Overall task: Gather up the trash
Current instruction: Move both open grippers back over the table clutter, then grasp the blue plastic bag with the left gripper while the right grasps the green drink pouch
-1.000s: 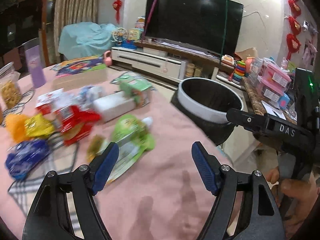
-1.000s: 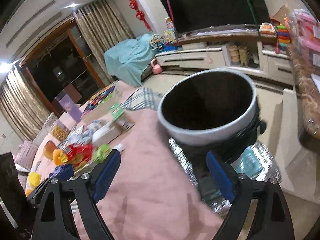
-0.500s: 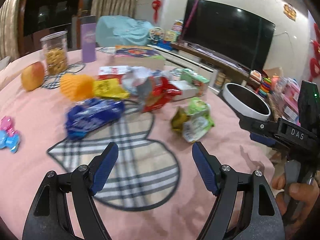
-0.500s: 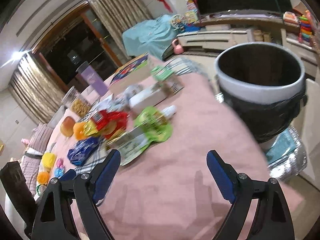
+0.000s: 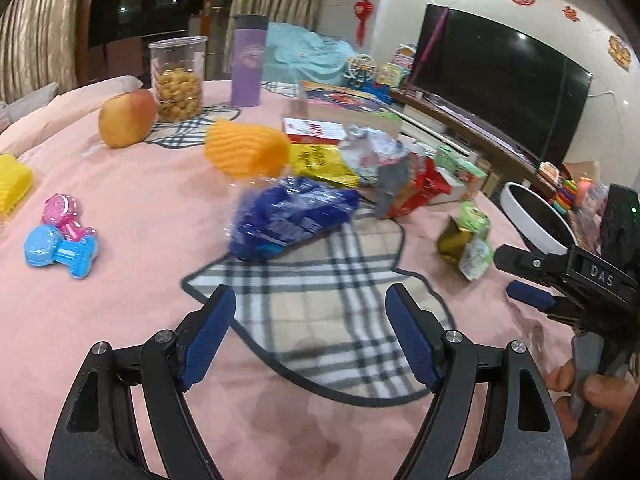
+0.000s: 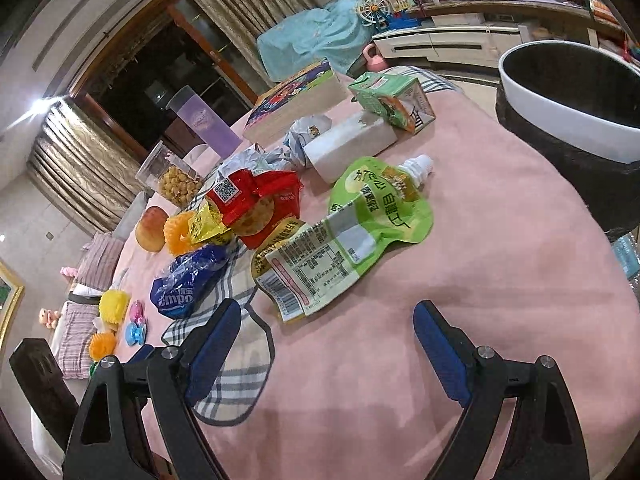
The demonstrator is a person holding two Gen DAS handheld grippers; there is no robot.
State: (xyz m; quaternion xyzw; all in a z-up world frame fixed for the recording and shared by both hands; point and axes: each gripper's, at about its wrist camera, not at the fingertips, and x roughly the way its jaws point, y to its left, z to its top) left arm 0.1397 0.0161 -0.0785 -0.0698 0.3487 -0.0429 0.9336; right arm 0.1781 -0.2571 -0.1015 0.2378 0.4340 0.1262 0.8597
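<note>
Holding both grippers low over the pink tablecloth [image 6: 500, 240], we note each one wide open with nothing between its blue pads. Left gripper [image 5: 310, 338] hangs above a plaid mat [image 5: 320, 304]; right gripper [image 6: 328, 344] sits over bare cloth, its left finger over the mat's edge. From the left wrist view the right gripper shows at the frame's right side, a hand [image 5: 588, 392] on its handle.

Trash lies in a loose cluster mid-table. Nearest the right gripper: a flattened green spout pouch [image 6: 348, 236], label side up, white cap pointing toward the bin. Just beyond it, a red snack wrapper [image 6: 256, 204], touching a crumpled yellow wrapper [image 6: 206, 222]. A blue plastic bag [image 5: 288, 216] rests partly on the plaid mat, straight ahead of the left gripper. A green carton [image 6: 392, 98] leans on a white box [image 6: 348, 148] farther back.

The bin [image 6: 568, 108], white-rimmed with a black liner, stands off the table's edge, to the right of the pile.

Also on the table: an apple [image 5: 126, 118], a jar of snacks [image 5: 178, 80], a purple tumbler [image 5: 248, 62], orange foam netting [image 5: 244, 148], small pink and blue toys [image 5: 64, 236].
</note>
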